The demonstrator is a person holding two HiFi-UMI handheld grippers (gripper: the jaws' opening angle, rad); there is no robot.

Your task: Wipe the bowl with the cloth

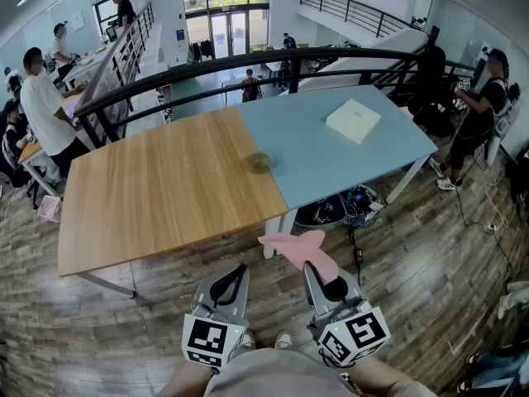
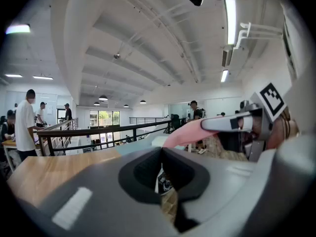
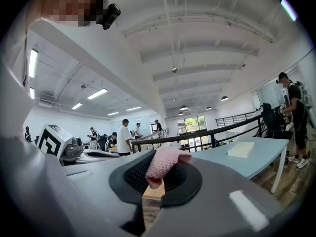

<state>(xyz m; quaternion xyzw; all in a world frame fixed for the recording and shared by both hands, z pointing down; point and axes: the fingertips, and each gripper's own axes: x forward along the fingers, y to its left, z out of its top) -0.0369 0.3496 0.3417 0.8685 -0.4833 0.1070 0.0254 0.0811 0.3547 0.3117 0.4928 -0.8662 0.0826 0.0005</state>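
Left gripper (image 1: 238, 270): fingers together, empty; right gripper (image 1: 310, 268): fingers clamped on cloth (image 1: 296, 245); grippers side by side.

It is a big open office hall: a long table (image 1: 165, 190) stands by a black railing (image 1: 248, 63), and people (image 1: 43, 98) work at desks (image 1: 85, 63).

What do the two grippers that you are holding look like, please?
Both are grey plastic. The left gripper and right gripper each have two tapering jaws lined in black, and a white cube at the rear bearing black square markers.
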